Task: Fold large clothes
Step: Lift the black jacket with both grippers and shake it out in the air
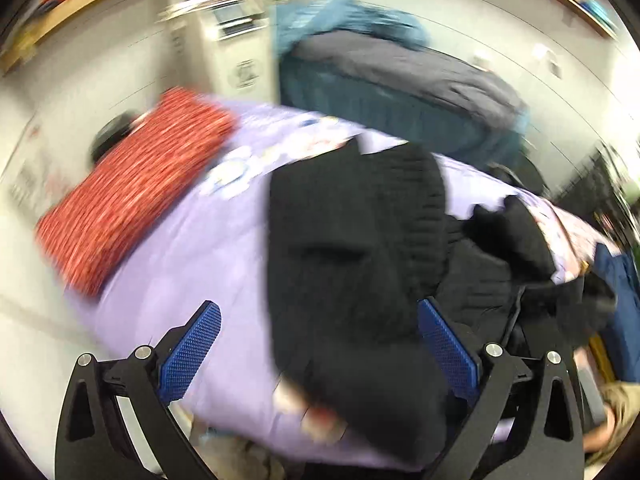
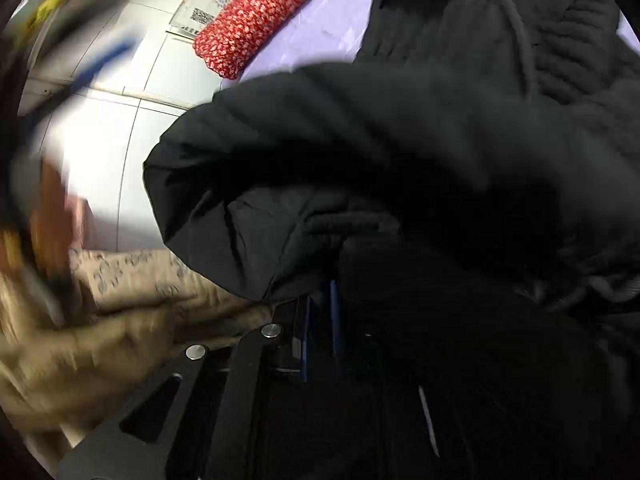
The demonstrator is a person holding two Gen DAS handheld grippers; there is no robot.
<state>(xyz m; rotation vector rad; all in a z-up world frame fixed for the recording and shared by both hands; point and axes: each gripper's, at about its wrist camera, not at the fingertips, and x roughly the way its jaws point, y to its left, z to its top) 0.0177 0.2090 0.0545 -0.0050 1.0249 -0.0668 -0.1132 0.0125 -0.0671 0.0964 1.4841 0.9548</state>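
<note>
Between the spread left fingers (image 1: pixel 446 344): black padded coat (image 1: pixel 352 264) on lilac bedsheet (image 1: pixel 192 256), untouched by either blue pad.

Left gripper (image 1: pixel 320 340) wide open, coat fabric lying in the gap and running on ahead of the fingertips, sheet beneath and to the left of them. Beyond the left finger, red patterned pillow (image 1: pixel 132 204); farther ahead of both, heap of teal and dark bedding (image 1: pixel 384 80). Right gripper (image 2: pixel 320 328) with blue pads drawn nearly together, clamped on a fold of the same coat (image 2: pixel 400 152), its bulk draped over and past the fingertips. Left of those fingers, beige patterned cloth (image 2: pixel 132 296); far ahead, the pillow (image 2: pixel 260 12) again, blurred.
</note>
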